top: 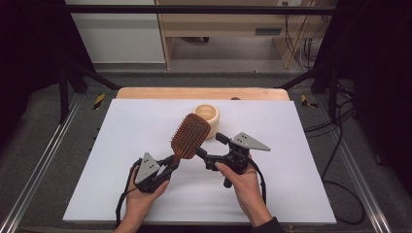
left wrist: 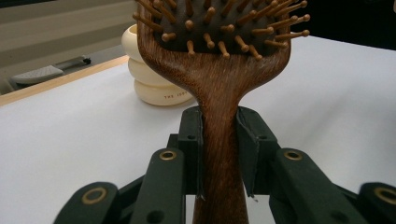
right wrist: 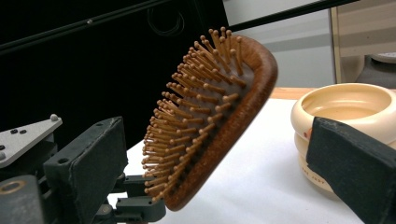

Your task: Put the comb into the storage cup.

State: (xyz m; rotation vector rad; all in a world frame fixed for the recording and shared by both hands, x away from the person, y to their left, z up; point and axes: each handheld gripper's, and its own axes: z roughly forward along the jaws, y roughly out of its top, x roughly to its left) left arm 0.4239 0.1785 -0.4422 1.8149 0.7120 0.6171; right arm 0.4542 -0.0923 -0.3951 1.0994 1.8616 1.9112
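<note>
High view: even overhead light, white counter (top: 145,126) bright, no glare; surroundings at 9 and 3 o'clock fall to near black. Soft short shadows under hairbrush (top: 189,136). Slight softness overall. Left gripper view: near tool arms blurred at 6 o'clock. Right gripper view: cream bowl (right wrist: 345,107) slightly soft, background dark at 10 o'clock.

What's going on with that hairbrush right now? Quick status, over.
Left gripper shut on hairbrush handle, head raised. Right gripper open, jaws either side of brush head. Cream bowl just behind, not touching.
</note>
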